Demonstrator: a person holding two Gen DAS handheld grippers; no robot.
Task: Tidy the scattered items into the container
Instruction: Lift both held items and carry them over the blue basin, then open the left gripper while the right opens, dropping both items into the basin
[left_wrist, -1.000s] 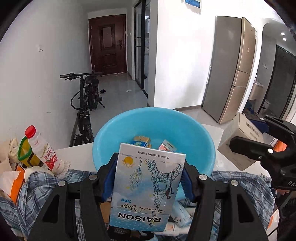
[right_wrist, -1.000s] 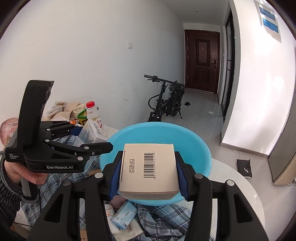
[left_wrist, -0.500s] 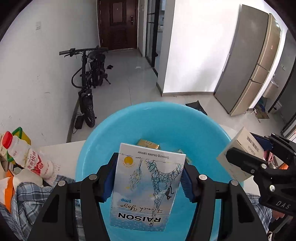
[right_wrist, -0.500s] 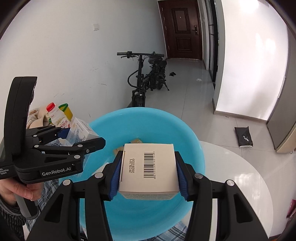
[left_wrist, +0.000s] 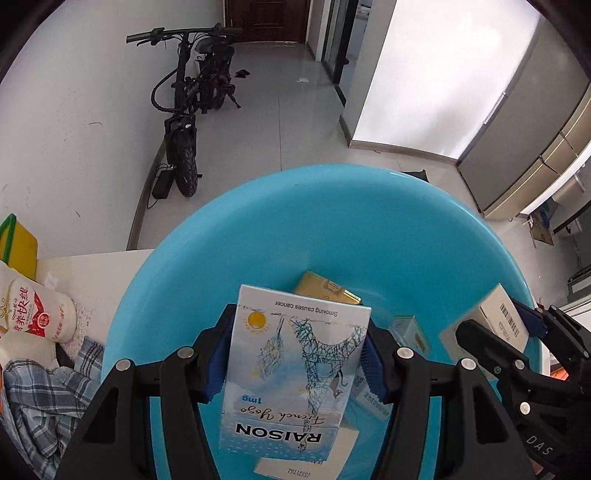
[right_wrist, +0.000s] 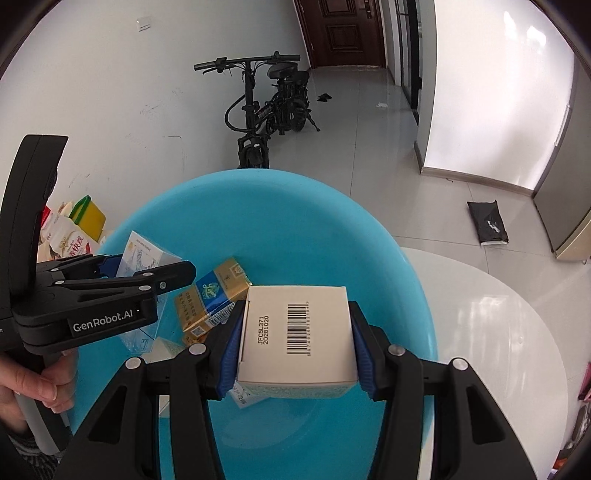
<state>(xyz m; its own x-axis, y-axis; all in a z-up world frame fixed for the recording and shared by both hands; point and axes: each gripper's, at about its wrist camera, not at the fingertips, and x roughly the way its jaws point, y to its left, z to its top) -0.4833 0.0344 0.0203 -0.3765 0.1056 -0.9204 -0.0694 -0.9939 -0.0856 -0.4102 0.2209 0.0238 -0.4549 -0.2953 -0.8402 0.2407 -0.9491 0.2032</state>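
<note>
The RAISON cigarette pack (left_wrist: 295, 373) is clamped between the jaws of the left gripper (left_wrist: 295, 363) at lower centre, above the blue basin (left_wrist: 332, 221). Much of the basin floor is hidden behind it; a yellow pack (left_wrist: 325, 290) shows only partly. The white barcoded box (right_wrist: 297, 338) is clamped by the right gripper (right_wrist: 297, 349), covering the packets beneath. A yogurt bottle (left_wrist: 38, 315) is cut off at the left edge.
</note>
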